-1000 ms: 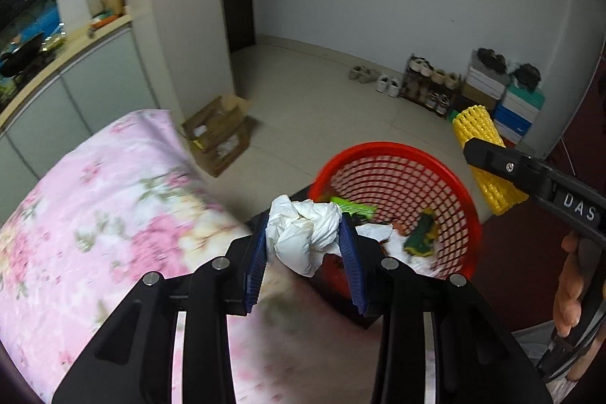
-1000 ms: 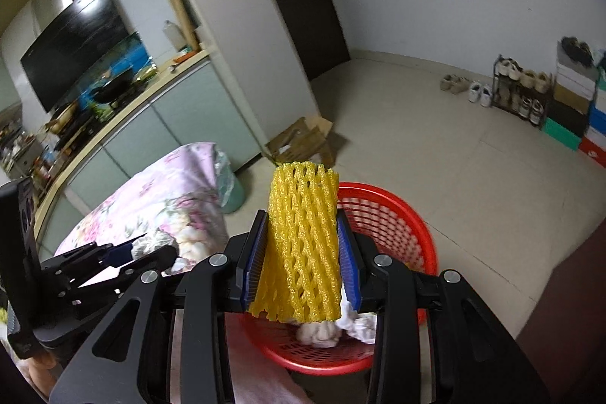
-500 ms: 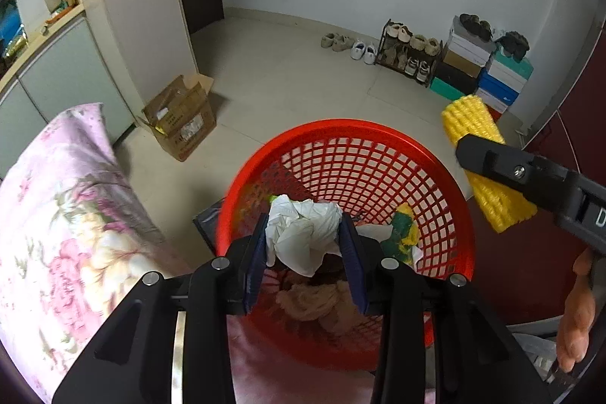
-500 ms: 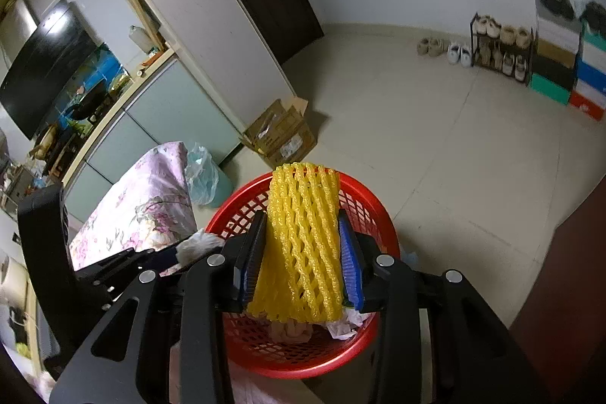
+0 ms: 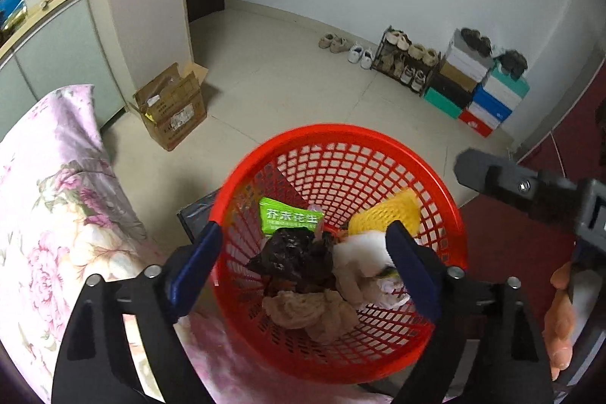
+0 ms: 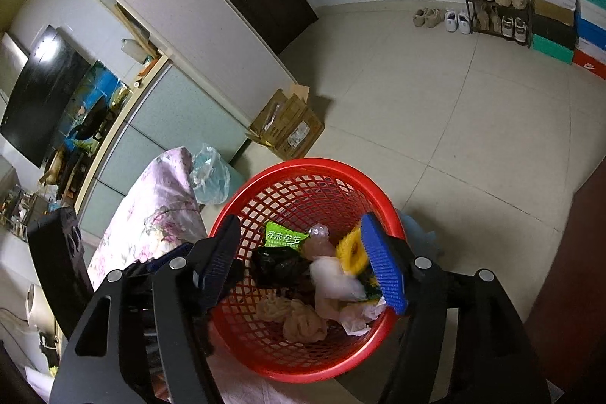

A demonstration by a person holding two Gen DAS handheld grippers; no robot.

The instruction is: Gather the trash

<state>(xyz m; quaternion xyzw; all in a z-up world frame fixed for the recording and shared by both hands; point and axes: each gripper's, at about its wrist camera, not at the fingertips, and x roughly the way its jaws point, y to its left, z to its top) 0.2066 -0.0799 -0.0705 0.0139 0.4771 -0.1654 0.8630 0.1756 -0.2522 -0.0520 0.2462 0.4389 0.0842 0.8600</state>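
You are at the drop-off step of the trash collection. Both grippers hang over the red mesh basket, which stands between the flowered bedding on the left and the bare tiled floor beyond.

Left gripper: its jaws are opening and already stand spread, with nothing pinched between the blue pads. The white crumpled tissue lies loose in the basket just inside the right pad; I cannot tell whether it touches that pad.

Right gripper: its jaws are opening too, and no pad presses on anything. The yellow foam net sleeve sits in the basket close against the blue right-hand pad, blurred, so whether it has settled or is dropping cannot be read. From the left wrist view it rests against the far right wall of the basket.

Other contents, all inside the basket: a green snack wrapper at the far side, a black crumpled bag in the middle, beige wadded paper near you.

Judgement: both items are delivered. Your next move calls for lifting both grippers clear of the rim without snagging the mesh or dragging the sleeve back out, then turning to whatever trash remains. None is visible outside the basket here.
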